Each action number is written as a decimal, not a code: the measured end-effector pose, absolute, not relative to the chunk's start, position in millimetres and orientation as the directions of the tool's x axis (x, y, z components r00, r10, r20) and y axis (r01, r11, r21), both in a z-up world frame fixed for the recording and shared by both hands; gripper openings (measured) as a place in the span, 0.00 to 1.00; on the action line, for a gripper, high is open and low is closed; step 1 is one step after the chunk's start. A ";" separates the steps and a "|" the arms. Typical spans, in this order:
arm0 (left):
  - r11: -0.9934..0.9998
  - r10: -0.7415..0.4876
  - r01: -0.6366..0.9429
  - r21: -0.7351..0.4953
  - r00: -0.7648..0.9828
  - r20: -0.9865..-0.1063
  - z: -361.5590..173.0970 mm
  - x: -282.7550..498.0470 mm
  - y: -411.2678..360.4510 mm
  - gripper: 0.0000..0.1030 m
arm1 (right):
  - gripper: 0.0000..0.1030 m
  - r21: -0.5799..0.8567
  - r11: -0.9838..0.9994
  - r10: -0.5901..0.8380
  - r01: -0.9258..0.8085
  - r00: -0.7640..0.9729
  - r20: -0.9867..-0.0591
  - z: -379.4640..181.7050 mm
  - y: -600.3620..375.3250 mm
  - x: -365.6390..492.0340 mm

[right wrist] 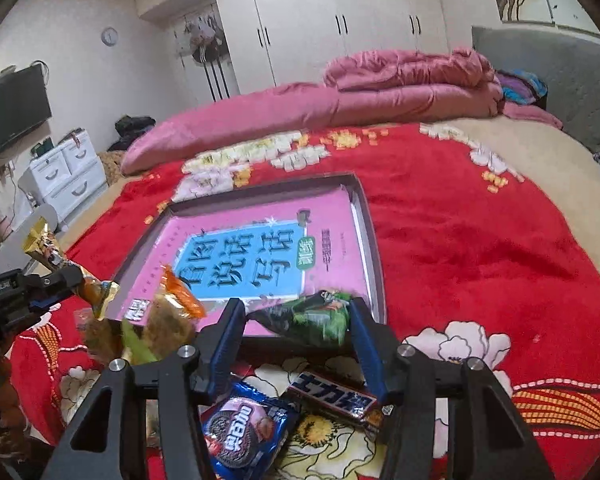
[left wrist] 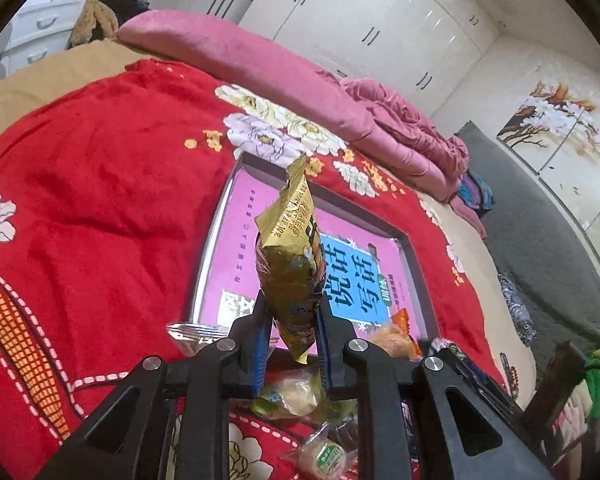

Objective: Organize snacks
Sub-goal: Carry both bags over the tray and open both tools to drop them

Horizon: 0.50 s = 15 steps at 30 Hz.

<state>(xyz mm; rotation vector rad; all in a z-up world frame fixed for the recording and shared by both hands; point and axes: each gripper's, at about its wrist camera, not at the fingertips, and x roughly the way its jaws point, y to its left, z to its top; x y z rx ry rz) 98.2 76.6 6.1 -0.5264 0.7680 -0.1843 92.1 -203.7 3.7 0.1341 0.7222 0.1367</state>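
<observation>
The gold snack packet (left wrist: 291,264) stands nearly upright in the left gripper (left wrist: 290,320), its long axis running from a crimped lower end just below the fingers (left wrist: 260,340) up to a pointed top corner that leans slightly right, over the pink book inside the shallow tray (left wrist: 414,248). The fingers are clenched on the packet's lower half, one blue pad on each side. In the right wrist view the same packet (right wrist: 50,250) shows at the far left, tilted, held above the red floral blanket (right wrist: 460,248) on the bed. The left gripper points forward and downward at the tray. The right gripper (right wrist: 296,332) points downward too, toward the tray's near edge, with a dark green packet (right wrist: 312,316) lying crosswise between its fingers (right wrist: 226,336); its long axis runs left to right, and its right end touches the right finger while a gap shows at the left one, so whether it is truly gripped cannot be told through the blur. Below that gripper, on the blanket, lie a blue Oreo packet (right wrist: 240,432) and a dark chocolate bar (right wrist: 334,398), the bar angled down to the right. An orange-topped clear packet (right wrist: 176,308) leans on the tray's near left corner.
</observation>
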 end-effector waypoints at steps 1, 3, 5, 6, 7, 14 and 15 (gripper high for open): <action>0.856 -0.345 -0.031 -0.515 0.708 -0.616 5.2 99.2 74.9 0.20 | 0.51 0.171 0.982 0.173 -0.077 0.729 -0.662 -0.6 -203.7 96.8; 0.859 -0.346 -0.032 -0.511 0.698 -0.626 1.9 103.7 72.2 0.20 | 0.51 0.168 0.984 0.163 -0.063 0.704 -0.691 -9.6 -204.0 104.2; 0.859 -0.350 -0.033 -0.511 0.690 -0.633 -1.2 108.5 69.4 0.20 | 0.51 0.172 0.983 0.164 -0.061 0.704 -0.691 -11.5 -204.8 107.2; 0.860 -0.349 -0.034 -0.509 0.688 -0.636 -2.4 109.8 68.4 0.20 | 0.51 0.174 0.983 0.166 -0.061 0.705 -0.689 -12.1 -205.4 109.1; 0.860 -0.350 -0.034 -0.509 0.687 -0.637 -3.1 111.3 67.3 0.20 | 0.51 0.175 0.983 0.165 -0.059 0.704 -0.691 -13.4 -205.6 110.5; 0.864 -0.351 -0.037 -0.502 0.671 -0.654 -9.5 124.2 61.1 0.20 | 0.51 0.146 0.987 0.146 -0.061 0.701 -0.698 -18.2 -201.8 120.2; 0.866 -0.349 -0.038 -0.499 0.669 -0.657 -10.6 126.3 60.0 0.20 | 0.51 0.142 0.988 0.144 -0.062 0.700 -0.700 -18.9 -201.3 121.2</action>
